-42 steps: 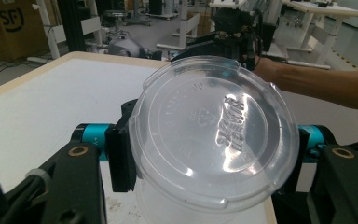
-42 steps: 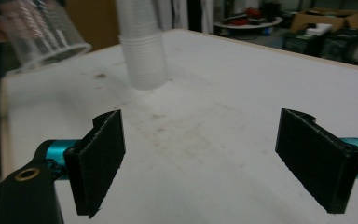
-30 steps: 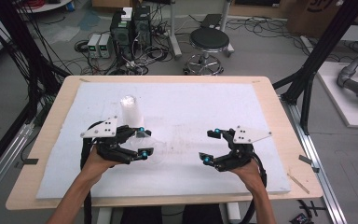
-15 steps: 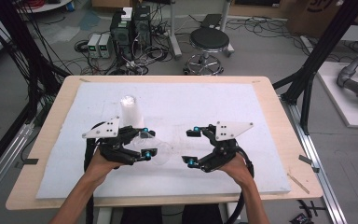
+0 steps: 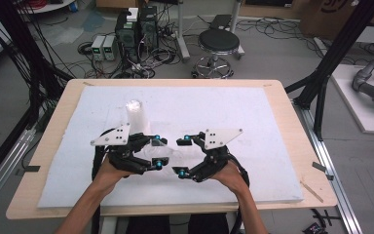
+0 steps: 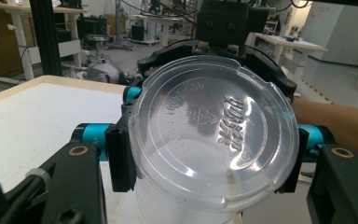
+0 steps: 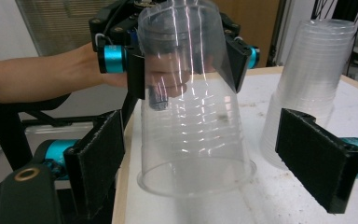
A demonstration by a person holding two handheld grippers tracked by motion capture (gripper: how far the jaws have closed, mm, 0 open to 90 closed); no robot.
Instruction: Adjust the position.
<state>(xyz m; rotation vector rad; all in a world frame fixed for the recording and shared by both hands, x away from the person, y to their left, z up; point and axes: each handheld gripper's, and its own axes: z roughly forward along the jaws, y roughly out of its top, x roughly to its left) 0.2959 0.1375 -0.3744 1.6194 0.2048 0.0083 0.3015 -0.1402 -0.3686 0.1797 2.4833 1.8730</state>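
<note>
Left gripper [image 5: 156, 152] fingers clamp a barely visible clear cup [image 7: 191, 102]; right gripper [image 5: 184, 155] fingers gape.

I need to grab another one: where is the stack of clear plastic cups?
The stack of clear plastic cups stands upside down on the white mat, left of centre in the high view, just beyond the left gripper.

On the desk [image 5: 282, 146] a cup stack [image 5: 137, 117] stands behind the left gripper [image 5: 157, 152]. A single cup [image 5: 164, 152] lies between the left gripper's jaws, its mouth toward the right gripper [image 5: 184, 156], which sits just right of it, jaws either side of its rim.
</note>
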